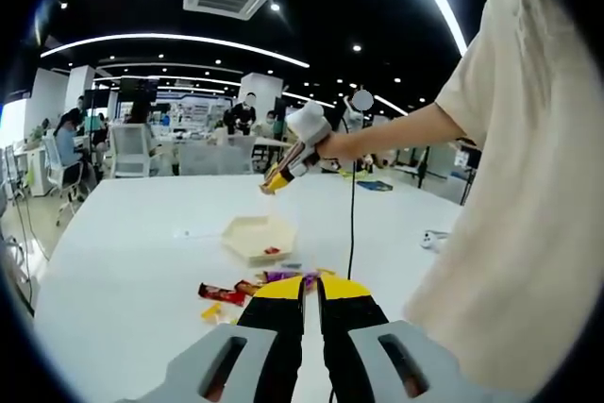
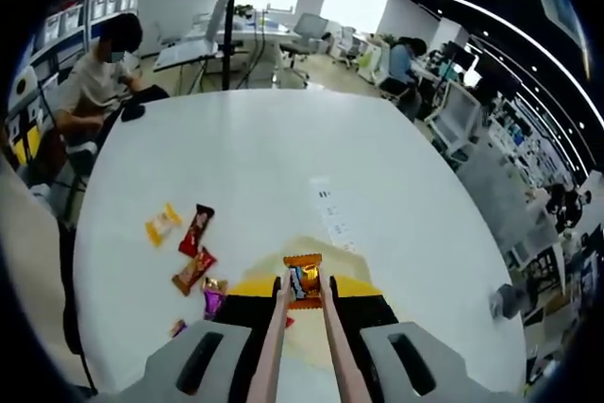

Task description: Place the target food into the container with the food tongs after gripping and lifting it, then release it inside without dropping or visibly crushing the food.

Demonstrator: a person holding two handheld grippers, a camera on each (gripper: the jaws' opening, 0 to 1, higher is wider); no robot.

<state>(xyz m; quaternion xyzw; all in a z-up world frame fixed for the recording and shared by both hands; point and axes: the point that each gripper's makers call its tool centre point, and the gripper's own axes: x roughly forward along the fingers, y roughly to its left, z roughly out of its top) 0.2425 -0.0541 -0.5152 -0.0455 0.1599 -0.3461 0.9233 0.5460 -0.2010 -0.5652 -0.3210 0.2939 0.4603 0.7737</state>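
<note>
Landmark: the pale, angular container (image 1: 257,236) sits on the white table (image 1: 123,261); every place below is given from it.

Container contents: in the left gripper view a small red item (image 1: 271,251) lies on its floor, too small to tell what it is.

Left gripper (image 1: 310,292): low and on the near side of the container, its yellow-tipped black jaws pressed together with a thin slit between them and nothing between them.

Right gripper (image 2: 304,292): held above the container by the person's hand (image 1: 326,143) on an outstretched arm. Its jaws are drawn in onto the food tongs (image 2: 300,346), whose two pinkish arms run forward between them.

Food tongs: their tips nip an orange-edged wrapped candy (image 2: 303,282); in the left gripper view the same candy (image 1: 273,179) hangs in the air straight above the container, clear of it.

Target food: the wrapped candy, lifted, pinched in the tongs and not yet inside the container; its wrapper looks whole.

Loose sweets: beside the container, on the side towards the left gripper, lie a red wrapper (image 2: 196,229), a second red-brown one (image 2: 193,271), a yellow one (image 2: 161,225) a little farther off, and a purple one (image 2: 213,297) nearest to it.

Paper slip (image 2: 324,201): flat on the table beyond the container.

Background: people sit at office desks well away from the table.
</note>
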